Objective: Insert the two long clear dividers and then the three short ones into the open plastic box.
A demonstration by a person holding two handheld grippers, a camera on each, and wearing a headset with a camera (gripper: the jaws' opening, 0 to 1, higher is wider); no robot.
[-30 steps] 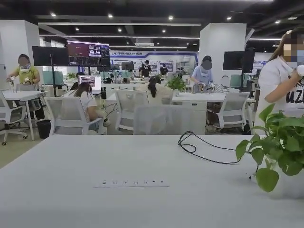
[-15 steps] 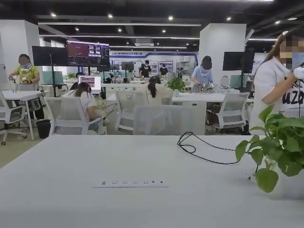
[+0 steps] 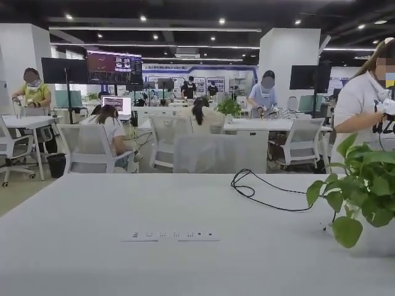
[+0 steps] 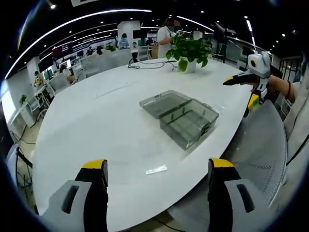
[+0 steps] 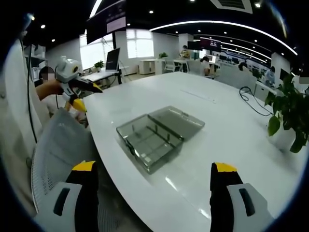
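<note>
The white tabletop (image 3: 123, 259) carries a potted plant (image 3: 364, 185) and a black cable (image 3: 271, 203). Behind it stand white mesh chairs (image 3: 89, 148), a white pillar (image 3: 287, 58) and dark screens (image 3: 114, 68) under ceiling spotlights (image 3: 143, 19).

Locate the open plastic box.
In the left gripper view the plastic box lies open on the white table, near the edge by the person, well short of the potted plant.
</note>
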